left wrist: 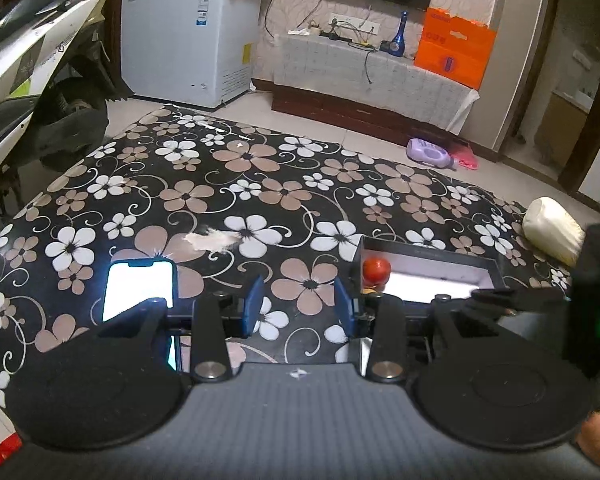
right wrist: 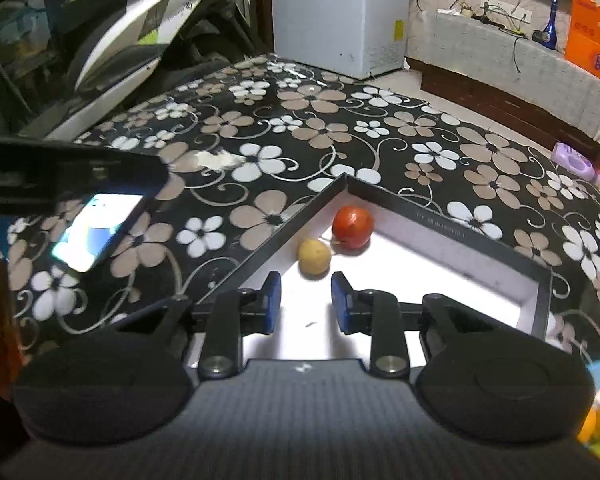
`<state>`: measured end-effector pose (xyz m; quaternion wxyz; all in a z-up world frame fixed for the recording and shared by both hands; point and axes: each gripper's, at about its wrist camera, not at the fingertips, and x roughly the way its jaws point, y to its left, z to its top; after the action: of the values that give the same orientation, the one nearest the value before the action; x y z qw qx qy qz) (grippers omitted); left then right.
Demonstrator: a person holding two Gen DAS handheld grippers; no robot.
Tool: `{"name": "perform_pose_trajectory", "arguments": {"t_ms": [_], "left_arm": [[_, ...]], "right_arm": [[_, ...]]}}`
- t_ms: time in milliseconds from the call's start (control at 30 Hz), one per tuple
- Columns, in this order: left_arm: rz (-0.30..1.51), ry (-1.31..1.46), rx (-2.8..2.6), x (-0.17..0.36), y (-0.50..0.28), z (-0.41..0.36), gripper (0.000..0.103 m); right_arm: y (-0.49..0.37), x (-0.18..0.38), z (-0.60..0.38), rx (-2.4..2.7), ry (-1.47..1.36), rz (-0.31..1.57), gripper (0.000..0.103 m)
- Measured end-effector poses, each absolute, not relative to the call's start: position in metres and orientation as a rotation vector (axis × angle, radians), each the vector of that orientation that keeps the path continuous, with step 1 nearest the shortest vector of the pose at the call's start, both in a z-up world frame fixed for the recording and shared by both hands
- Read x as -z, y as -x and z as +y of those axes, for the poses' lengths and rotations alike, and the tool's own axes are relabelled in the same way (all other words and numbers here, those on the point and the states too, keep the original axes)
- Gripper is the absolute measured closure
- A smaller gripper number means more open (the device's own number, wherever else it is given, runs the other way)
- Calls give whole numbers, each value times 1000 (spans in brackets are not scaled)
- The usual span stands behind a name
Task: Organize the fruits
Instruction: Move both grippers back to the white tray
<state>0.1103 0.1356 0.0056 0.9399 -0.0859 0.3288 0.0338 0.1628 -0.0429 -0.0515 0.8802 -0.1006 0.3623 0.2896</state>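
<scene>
The right gripper hangs over the white floor of a shallow black-rimmed tray on the flower-patterned tablecloth. Its 2 blue pads stand a modest gap apart with nothing between them. A small yellow round fruit lies just ahead of the left pad, and a red round fruit sits touching it, deeper in the tray's far corner. The left gripper, jaws likewise parted and empty, hovers over bare cloth left of the tray, beside a lit smartphone.
</scene>
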Motion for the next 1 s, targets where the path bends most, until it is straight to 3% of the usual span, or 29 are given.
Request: {"name": "perform_pose_trajectory", "arguments": {"t_ms": [600, 1000], "left_arm": [[676, 170, -16, -3, -121, 123, 59], [661, 48, 204, 12, -148, 56, 58]], "right_arm": [[-188, 59, -42, -627, 271, 792, 79], [-136, -6, -145, -419, 26, 667, 79]]}}
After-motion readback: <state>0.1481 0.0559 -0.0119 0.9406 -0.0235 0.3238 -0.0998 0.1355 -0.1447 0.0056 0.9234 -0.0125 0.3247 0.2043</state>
